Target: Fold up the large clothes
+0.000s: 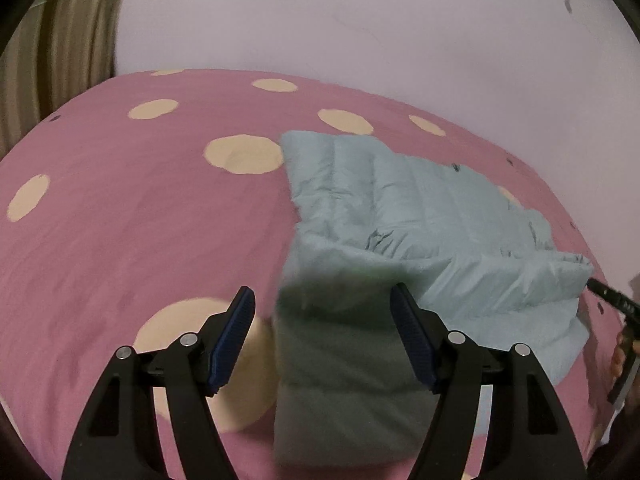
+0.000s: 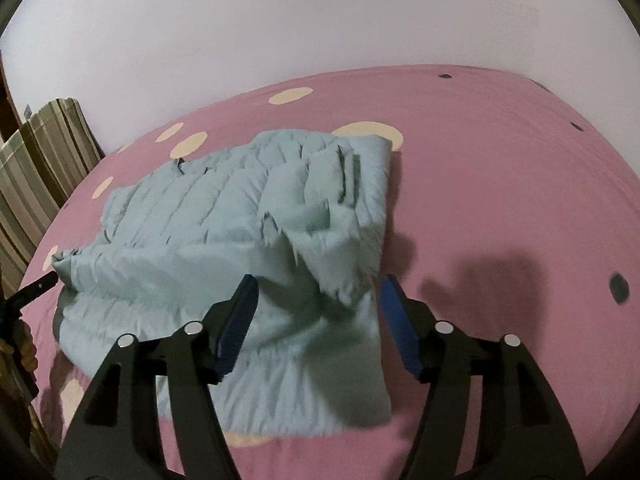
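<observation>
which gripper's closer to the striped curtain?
Left. The left gripper hangs over the jacket's curtain-side edge; the right gripper is over its far end from the striped curtain.

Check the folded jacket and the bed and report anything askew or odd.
The light blue puffer jacket is folded unevenly: its top layer sits crooked and rumpled, edges not aligned, on the pink dotted bedsheet. Nothing looks spilled or damaged.

Pale blue-green quilted jacket (image 2: 224,240) – pink bedsheet (image 1: 120,240), cream dots – striped olive-beige curtain (image 1: 60,40).
</observation>
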Demonstrator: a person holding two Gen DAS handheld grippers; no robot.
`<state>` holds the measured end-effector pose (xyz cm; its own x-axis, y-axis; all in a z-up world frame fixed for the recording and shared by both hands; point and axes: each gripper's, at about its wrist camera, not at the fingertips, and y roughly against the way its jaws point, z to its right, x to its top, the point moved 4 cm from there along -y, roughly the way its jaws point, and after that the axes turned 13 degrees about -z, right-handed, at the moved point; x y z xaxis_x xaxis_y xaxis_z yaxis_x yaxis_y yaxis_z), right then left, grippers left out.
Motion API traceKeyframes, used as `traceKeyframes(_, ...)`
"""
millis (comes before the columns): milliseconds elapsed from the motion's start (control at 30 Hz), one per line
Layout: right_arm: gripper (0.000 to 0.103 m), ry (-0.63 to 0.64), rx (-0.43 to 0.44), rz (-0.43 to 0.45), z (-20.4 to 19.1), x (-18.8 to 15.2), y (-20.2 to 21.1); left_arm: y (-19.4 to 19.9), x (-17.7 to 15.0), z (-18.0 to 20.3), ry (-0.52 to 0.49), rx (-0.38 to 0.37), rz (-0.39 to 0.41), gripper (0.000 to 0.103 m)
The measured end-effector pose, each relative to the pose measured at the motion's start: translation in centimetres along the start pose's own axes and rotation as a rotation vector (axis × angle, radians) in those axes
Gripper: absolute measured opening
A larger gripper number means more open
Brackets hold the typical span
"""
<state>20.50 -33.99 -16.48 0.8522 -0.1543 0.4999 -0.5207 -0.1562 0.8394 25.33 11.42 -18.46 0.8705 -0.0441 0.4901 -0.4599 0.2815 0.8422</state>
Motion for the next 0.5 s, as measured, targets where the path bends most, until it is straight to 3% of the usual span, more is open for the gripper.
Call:
traceKeyframes(200, 0.067, 0.074, -0.01, -0.07, -0.4, 1.2, -3.2, -3.4, 0.9, 0.2, -0.063, 0.014, -0.084, 0.067)
traceKeyframes(267, 0.054, 0.084, -0.019, -0.099, -0.5, 1.2, -4.3, -4.1, 0.9, 0.3, -0.077, 0.003, -0.099, 0.053)
traceKeyframes(333, 0.023, 0.089, -0.021, -0.128, -0.5, 1.0, -5.1, -4.3, 0.9, 0.6, -0.092, 0.003, -0.096, 0.036)
traceKeyframes(433, 0.01, 0.103, -0.027, -0.139, -1.1, 0.6, -5.6, -4.3, 0.7, 1.3, -0.123, 0.013, -0.091, 0.015)
traceKeyframes(500, 0.006, 0.123, -0.052, -0.122, -1.5, 0.3, -5.3, -3.9, 0.6, 1.8, -0.136, 0.033, -0.082, 0.009)
